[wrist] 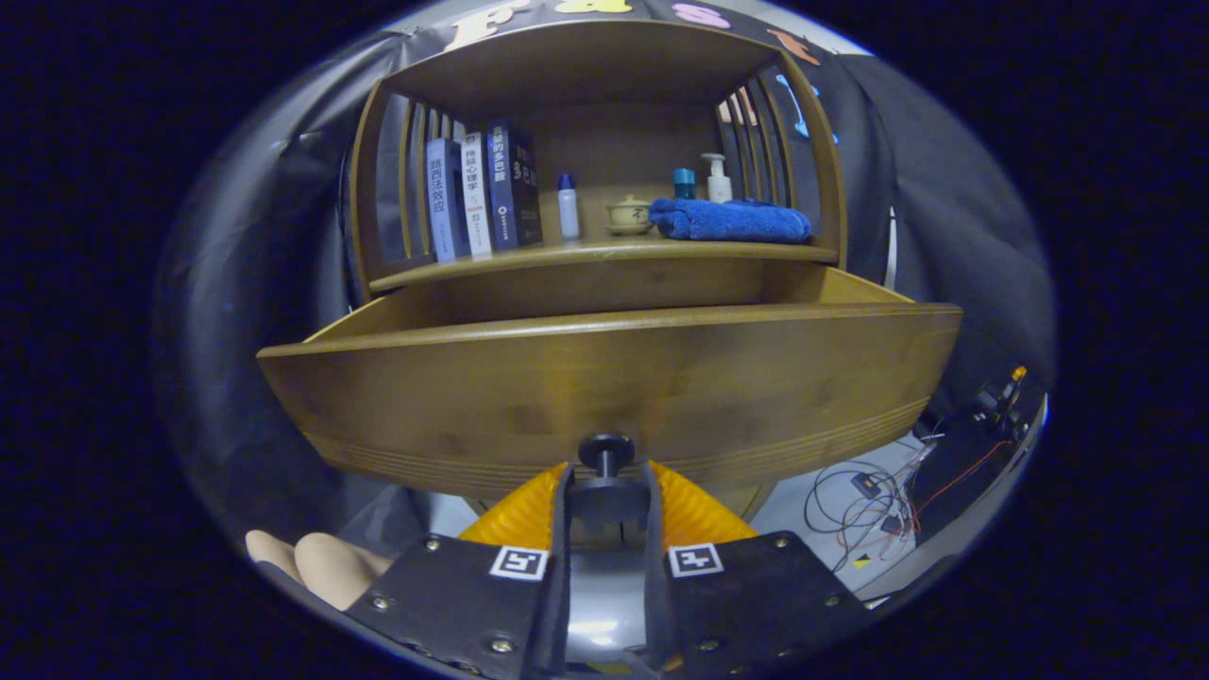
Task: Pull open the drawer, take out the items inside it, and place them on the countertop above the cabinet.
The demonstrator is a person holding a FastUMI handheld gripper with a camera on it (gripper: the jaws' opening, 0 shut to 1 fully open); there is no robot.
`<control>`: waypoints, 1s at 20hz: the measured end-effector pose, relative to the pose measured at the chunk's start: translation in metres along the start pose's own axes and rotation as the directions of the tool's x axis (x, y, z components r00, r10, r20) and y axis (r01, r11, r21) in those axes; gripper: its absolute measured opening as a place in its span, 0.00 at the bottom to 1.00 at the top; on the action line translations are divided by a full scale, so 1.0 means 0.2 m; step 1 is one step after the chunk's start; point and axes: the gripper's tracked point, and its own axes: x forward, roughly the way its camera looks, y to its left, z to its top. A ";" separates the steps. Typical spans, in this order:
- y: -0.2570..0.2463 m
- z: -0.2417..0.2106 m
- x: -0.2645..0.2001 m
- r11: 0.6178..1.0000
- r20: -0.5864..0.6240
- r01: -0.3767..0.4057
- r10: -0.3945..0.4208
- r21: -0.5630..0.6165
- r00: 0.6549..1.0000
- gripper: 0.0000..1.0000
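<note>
Brown wooden drawer (604,378) in the middle of the frame stands pulled out; our gripper (606,482) pinches its small black knob (606,451). Next we let go and reach inside.

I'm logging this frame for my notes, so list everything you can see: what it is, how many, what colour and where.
Drawer: one, brown wood, pulled out just ahead of the fingers; contents hidden by its front.
Knob: one, dark, on the drawer front, between the fingers.
Countertop: one, brown wood, above the drawer.
Books: three, blue, white and dark blue, upright at the countertop's left.
Bottle: one, white with blue cap, beside the books.
Lidded cup: one, cream, mid countertop.
Towel: one, blue, folded, right of the cup.
Pump bottle: one, white, behind the towel.
Cables: several, on the floor beyond the drawer's right end.
Gripper: one, fingers closed on the knob.
</note>
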 end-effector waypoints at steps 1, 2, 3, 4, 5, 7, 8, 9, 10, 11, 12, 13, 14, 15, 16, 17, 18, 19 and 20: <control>0.00 0.00 -0.01 1.000 -0.004 0.000 0.000 -0.002 1.000 0.32; 0.00 0.00 -0.02 1.000 -0.004 -0.003 0.003 0.000 1.000 0.33; 0.00 0.00 -0.03 1.000 -0.009 -0.007 0.007 0.003 1.000 0.33; 0.00 0.00 -0.03 1.000 -0.012 -0.009 0.009 0.002 1.000 0.33; 0.00 0.00 -0.03 1.000 -0.013 -0.009 0.009 -0.006 1.000 0.33; 0.00 0.00 -0.03 1.000 -0.004 -0.004 0.004 -0.027 1.000 0.33; 0.00 0.00 -0.03 1.000 0.000 -0.003 0.003 -0.029 1.000 0.32; 0.00 0.00 -0.03 1.000 0.002 -0.004 0.004 -0.030 1.000 0.32; 0.00 0.00 -0.02 1.000 0.005 -0.005 0.005 -0.028 1.000 0.32; 0.00 0.00 -0.02 0.999 0.008 -0.008 0.008 -0.034 1.000 0.32; 0.00 0.00 -0.02 0.999 0.011 -0.010 0.011 -0.044 1.000 0.33; 0.00 0.00 -0.02 0.999 0.013 -0.013 0.014 -0.050 1.000 0.33; 0.00 0.00 -0.02 0.999 0.012 -0.019 0.020 -0.048 1.000 0.32; 0.01 0.00 -0.02 0.999 0.007 -0.024 0.024 -0.041 1.000 0.32; 0.01 0.00 -0.04 0.999 0.000 -0.031 0.031 -0.041 1.000 0.35; 0.01 -0.01 -0.04 0.998 -0.008 -0.037 0.037 -0.043 0.999 0.37; 0.01 -0.01 -0.03 0.998 -0.011 -0.043 0.042 -0.048 0.999 0.40; 0.01 0.00 -0.04 0.998 -0.013 -0.046 0.046 -0.052 0.999 0.42; 0.01 -0.01 -0.05 0.997 -0.014 -0.048 0.047 -0.054 0.999 0.42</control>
